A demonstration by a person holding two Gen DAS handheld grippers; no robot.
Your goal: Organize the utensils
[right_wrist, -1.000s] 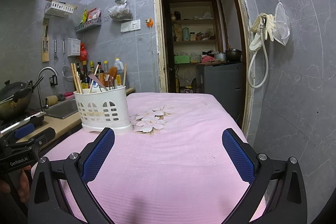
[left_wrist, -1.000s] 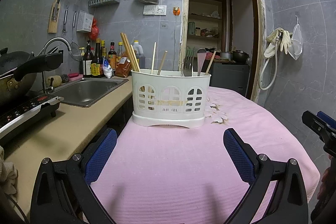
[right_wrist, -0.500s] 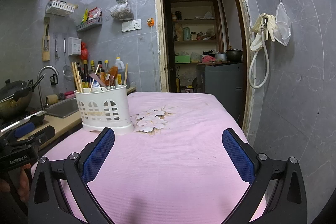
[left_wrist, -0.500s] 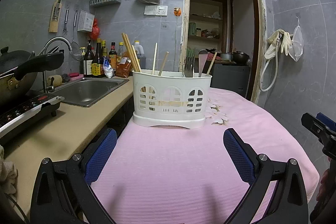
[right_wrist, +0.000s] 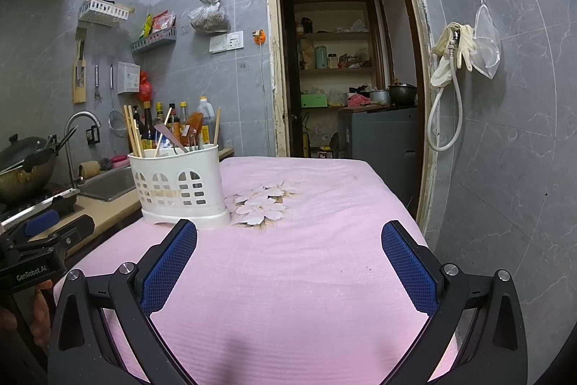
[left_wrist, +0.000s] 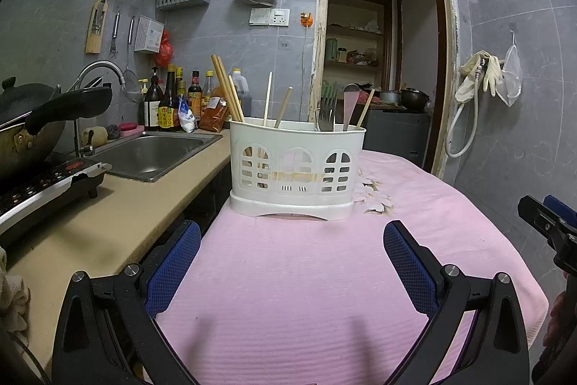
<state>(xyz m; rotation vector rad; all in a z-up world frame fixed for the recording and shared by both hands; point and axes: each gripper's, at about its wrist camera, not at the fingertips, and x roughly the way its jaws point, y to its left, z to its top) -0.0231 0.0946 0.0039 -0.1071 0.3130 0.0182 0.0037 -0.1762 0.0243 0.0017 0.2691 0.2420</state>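
Note:
A white slotted utensil holder (left_wrist: pixel 296 168) (right_wrist: pixel 178 183) stands upright on the pink tablecloth (left_wrist: pixel 306 276) (right_wrist: pixel 288 276) near the table's far left corner. Wooden chopsticks (left_wrist: pixel 227 89) (right_wrist: pixel 131 130), a fork (left_wrist: pixel 326 112) and a spoon (left_wrist: pixel 349 105) (right_wrist: pixel 169 134) stick out of it. My left gripper (left_wrist: pixel 292 244) hovers open in front of the holder, nothing between its blue pads (left_wrist: pixel 173 269). To the right of the holder my right gripper (right_wrist: pixel 288 244) is open and empty over the cloth. Each gripper shows at the edge of the other's view.
A beige counter (left_wrist: pixel 108 222) runs along the left with a steel sink (left_wrist: pixel 151 156), a faucet (left_wrist: pixel 97 71), sauce bottles (left_wrist: pixel 169 103), an induction hob (left_wrist: pixel 39 183) and a wok (left_wrist: pixel 25 118). A doorway (right_wrist: pixel 346 60) opens behind the table. A hose (right_wrist: pixel 447 110) hangs on the right wall.
Both views have risen and shifted slightly, so the holder sits a little closer and lower in frame. Both grippers stay open; nothing was picked up or released.

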